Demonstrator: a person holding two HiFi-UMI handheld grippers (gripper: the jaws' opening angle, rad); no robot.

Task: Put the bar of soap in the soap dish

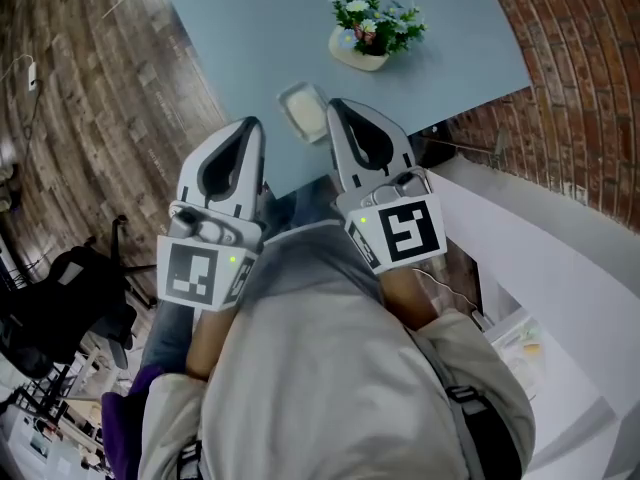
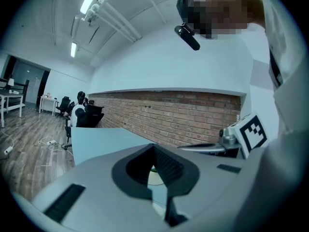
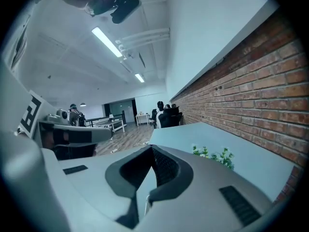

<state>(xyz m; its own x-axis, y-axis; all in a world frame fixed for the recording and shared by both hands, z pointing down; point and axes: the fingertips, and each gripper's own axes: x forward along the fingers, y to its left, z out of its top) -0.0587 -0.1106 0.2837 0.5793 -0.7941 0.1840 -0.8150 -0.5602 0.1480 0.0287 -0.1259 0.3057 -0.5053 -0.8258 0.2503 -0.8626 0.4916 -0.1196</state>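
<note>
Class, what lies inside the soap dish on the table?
A pale bar of soap lies in the soap dish. The right gripper hides one edge of the dish.

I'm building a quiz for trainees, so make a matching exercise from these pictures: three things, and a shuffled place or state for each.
1. soap dish
2. flowers
3. right gripper

A. jaws together, nothing between them
B. in a cream pot, far back on the table
C. near the table's front edge

Pairs: 1-C, 2-B, 3-A.
</note>
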